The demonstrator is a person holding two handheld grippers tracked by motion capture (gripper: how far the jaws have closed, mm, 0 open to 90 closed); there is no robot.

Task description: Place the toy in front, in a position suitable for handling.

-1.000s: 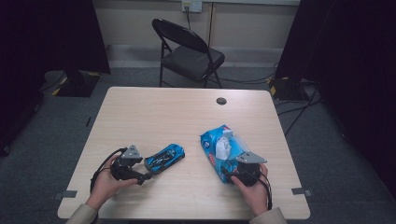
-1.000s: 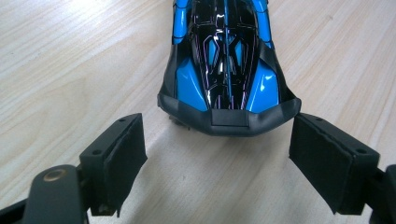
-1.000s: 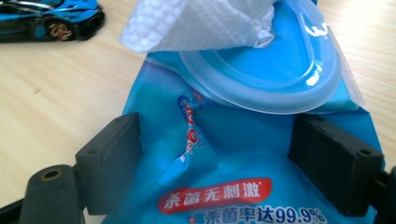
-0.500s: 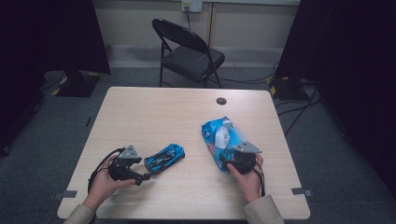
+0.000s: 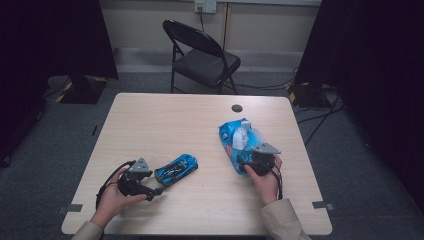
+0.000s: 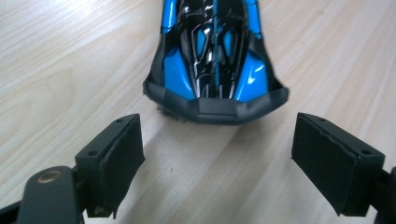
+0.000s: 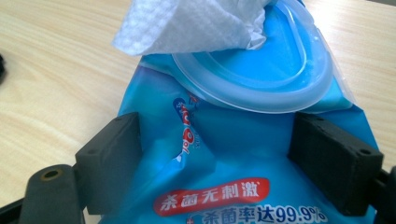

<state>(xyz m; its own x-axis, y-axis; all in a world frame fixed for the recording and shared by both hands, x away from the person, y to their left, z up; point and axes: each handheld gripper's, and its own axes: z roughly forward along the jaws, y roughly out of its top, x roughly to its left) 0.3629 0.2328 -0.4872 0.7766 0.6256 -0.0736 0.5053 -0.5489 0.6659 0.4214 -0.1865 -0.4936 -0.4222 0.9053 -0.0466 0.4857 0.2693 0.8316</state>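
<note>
Wipes pack (image 5: 239, 141) lies on the right part of the surface (image 5: 170, 120), and its near end is hidden under the right gripper (image 5: 248, 161) in the high view. In the right gripper view the pack's bottom is cut off, and the fingers (image 7: 109, 156) stand on both sides of it; I cannot tell if they press it. A white wipe (image 7: 187, 23) sticks out of the round lid (image 7: 280, 70). The right hand (image 5: 265, 177) reaches forward from the near edge. The left gripper (image 5: 155, 189) rests low on the surface, fingers (image 6: 112, 156) spread, just behind the blue car (image 6: 215, 60), not touching it. Since a second ago, the pack and right gripper have slid toward the far side, while the car has stayed put.
</note>
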